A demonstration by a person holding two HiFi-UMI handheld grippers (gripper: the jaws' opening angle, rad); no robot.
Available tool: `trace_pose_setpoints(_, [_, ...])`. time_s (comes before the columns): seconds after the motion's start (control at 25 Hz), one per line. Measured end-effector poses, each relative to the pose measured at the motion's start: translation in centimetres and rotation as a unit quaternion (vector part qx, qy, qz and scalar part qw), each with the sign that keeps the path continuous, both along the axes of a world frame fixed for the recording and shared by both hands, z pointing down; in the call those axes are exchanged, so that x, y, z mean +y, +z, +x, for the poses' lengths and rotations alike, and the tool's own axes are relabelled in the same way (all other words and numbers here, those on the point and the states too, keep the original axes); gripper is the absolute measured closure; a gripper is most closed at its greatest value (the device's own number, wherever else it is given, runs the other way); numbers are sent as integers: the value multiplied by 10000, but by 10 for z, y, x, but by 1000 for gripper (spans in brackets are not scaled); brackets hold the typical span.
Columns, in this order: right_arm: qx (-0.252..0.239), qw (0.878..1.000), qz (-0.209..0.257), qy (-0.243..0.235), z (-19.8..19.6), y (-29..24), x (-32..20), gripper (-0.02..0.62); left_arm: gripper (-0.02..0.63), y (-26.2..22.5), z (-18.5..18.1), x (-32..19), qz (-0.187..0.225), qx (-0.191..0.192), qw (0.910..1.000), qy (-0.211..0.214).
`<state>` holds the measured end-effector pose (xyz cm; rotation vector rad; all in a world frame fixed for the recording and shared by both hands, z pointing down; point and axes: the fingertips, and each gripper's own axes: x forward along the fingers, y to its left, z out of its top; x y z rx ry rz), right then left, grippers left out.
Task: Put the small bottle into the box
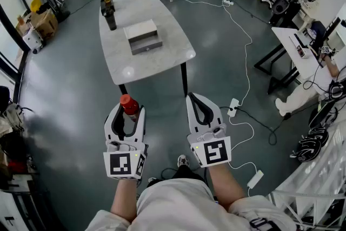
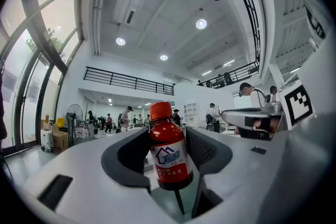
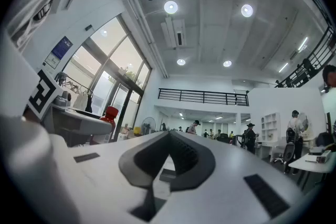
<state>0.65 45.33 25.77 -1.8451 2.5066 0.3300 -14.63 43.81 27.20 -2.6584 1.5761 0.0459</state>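
Clamps the small bottle (image 2: 168, 157) between the two jaws of the left gripper (image 1: 128, 111), pads pressed to its sides, jaws standing wide around it. Sits upright there, red cap poking above the jaw tips, white label facing back along the gripper. Held out in front of the body, level, clear of the floor (image 1: 70, 89).

Just to the right of it, apart and not touching, the right gripper (image 1: 196, 99): jaws brought together, tips meeting, nothing between them. From that gripper's own view, only the bottle's red cap on show, off to the left past the neighbouring gripper's body.

Well ahead of both grippers, a white table (image 1: 162, 59), with the box (image 1: 142, 36) lying near its middle: grey, low, a lighter slab on top. Open or closed, cannot tell. Beyond the box, toward the table's far left corner, a couple of dark bottles (image 1: 110, 12), standing. No contact between small bottle and box; well apart, the near table edge between them.

Ahead and to the right of the right gripper, on the floor, a white power strip (image 1: 234, 107), its cable (image 1: 246, 57) trailing away past the table.
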Motion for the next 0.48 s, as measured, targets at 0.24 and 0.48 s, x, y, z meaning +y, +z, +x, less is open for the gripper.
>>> trace_pose_setpoints(0.24, [-25,10000,57,-3,7,3,-1,571,370,10,16,-3,-99,-4,9999,115])
trace_pose_setpoints(0.48, [-122,9991,369,-140,34,-8,-9,571,370,12,50,-15,-156,26,9998,139])
